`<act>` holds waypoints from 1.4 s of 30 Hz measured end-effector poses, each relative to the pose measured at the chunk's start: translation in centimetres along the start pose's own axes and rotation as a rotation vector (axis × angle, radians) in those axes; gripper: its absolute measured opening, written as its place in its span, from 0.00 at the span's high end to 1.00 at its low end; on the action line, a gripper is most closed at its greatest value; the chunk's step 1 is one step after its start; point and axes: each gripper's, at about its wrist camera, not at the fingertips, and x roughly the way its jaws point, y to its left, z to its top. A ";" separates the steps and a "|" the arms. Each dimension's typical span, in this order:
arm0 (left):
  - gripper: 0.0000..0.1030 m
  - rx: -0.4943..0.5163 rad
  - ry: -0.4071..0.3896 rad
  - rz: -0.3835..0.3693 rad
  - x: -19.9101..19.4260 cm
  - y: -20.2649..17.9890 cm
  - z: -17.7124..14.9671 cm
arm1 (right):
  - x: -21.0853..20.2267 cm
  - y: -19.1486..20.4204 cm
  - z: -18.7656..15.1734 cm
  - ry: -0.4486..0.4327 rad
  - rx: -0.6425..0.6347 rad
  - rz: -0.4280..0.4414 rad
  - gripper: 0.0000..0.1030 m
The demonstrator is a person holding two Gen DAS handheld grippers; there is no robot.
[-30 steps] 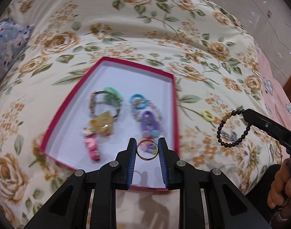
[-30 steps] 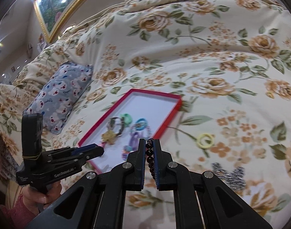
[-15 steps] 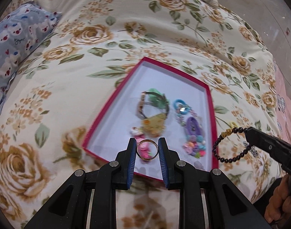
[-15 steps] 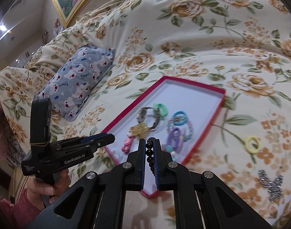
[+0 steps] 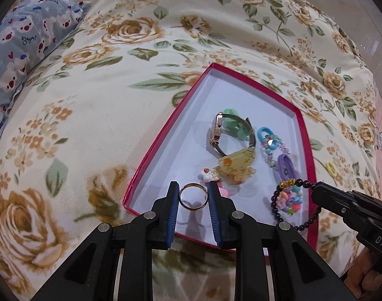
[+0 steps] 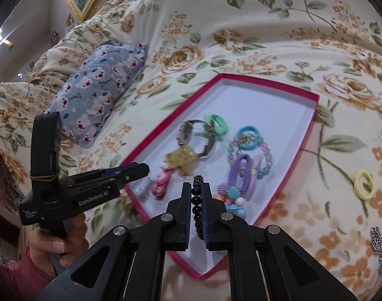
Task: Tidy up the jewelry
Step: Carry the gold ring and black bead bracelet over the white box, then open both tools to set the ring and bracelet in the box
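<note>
Your left gripper (image 5: 193, 197) is clenched on the gold ring (image 5: 193, 197), pinched across its width between the two blue pads. The ring hangs over the near left corner of the red tray (image 5: 151, 155), above bare white floor. Its hole faces the left wrist camera, so it has no long axis to speak of; its flat plane stands roughly square to the fingers.

Risk, as I judge it: the grip is two small contact spots on a hard, smooth band. If you ease off high above the tray, the ring may land on edge and roll toward the near rim or under the pink charm (image 6: 160, 185) just beside it. Lower it first.

Mid tray, left to right: watch (image 5: 224, 135), amber clip (image 5: 234, 165), purple loop (image 5: 286, 169).

Your right gripper (image 6: 197, 195) is clamped on the dark bead bracelet (image 5: 295, 205). In the right wrist view its beads run in a line along the fingers; in the left wrist view the loop dangles over the tray's near right corner, its gold charm leftmost, above the coloured bead cluster (image 5: 290, 200). Likely snag: the slack loop could drape across the right rim or tangle in that cluster on release.

On the bedspread (image 5: 90, 100), right of the tray, lie a yellow ring band (image 6: 364, 184) and a silver sparkly piece (image 6: 381, 245), not yet gathered.
</note>
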 end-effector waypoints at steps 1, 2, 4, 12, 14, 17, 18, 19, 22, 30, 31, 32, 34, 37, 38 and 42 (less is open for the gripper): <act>0.78 0.000 0.007 0.002 0.4 0.0 0.1 | 0.1 -0.2 0.0 0.002 0.001 -0.007 0.93; 0.78 -0.001 0.015 0.006 0.8 0.1 0.2 | 0.2 -0.4 -0.1 0.004 0.002 -0.015 0.93; 0.78 -0.002 0.026 0.012 1.3 0.0 0.3 | 0.4 -0.9 -0.1 0.009 0.005 -0.025 0.93; 0.78 0.035 0.040 0.042 2.2 -0.9 0.6 | 1.7 -1.5 -0.1 0.036 -0.017 -0.079 0.93; 0.78 0.044 0.044 0.049 2.4 -1.1 0.6 | 2.0 -1.7 -0.1 0.043 -0.021 -0.087 0.93; 0.78 0.056 0.049 0.057 2.6 -1.3 0.5 | 2.2 -2.1 -0.2 0.053 -0.014 -0.089 0.93; 0.78 0.060 0.049 0.061 2.7 -1.4 0.6 | 2.3 -2.3 -0.3 0.055 -0.011 -0.089 0.92; 0.78 0.063 0.049 0.065 2.7 -1.5 0.6 | 2.3 -2.4 -0.3 0.057 -0.008 -0.087 0.91; 0.78 0.070 0.049 0.072 2.7 -1.7 0.6 | 2.4 -2.6 -0.3 0.059 -0.003 -0.081 0.90; 0.77 0.070 0.052 0.075 2.7 -1.8 0.7 | 2.4 -2.6 -0.3 0.060 -0.001 -0.071 0.89; 0.77 0.069 0.051 0.074 2.7 -1.8 0.7 | 2.3 -2.6 -0.3 0.058 0.002 -0.069 0.88; 0.77 0.068 0.050 0.074 2.7 -1.8 0.7 | 2.3 -2.5 -0.3 0.055 0.003 -0.068 0.88; 0.77 0.064 0.049 0.072 2.7 -1.7 0.7 | 2.1 -2.4 -0.2 0.048 0.004 -0.065 0.88; 0.77 0.058 0.049 0.069 2.5 -1.6 0.6 | 1.6 -2.3 -0.1 0.034 0.003 -0.063 0.85; 0.76 0.055 0.048 0.067 2.4 -1.6 0.6 | 1.4 -2.2 0.0 0.027 0.004 -0.062 0.83; 0.75 0.041 0.034 0.059 1.7 -1.4 0.5 | 0.8 -2.0 0.2 0.010 0.004 -0.061 0.76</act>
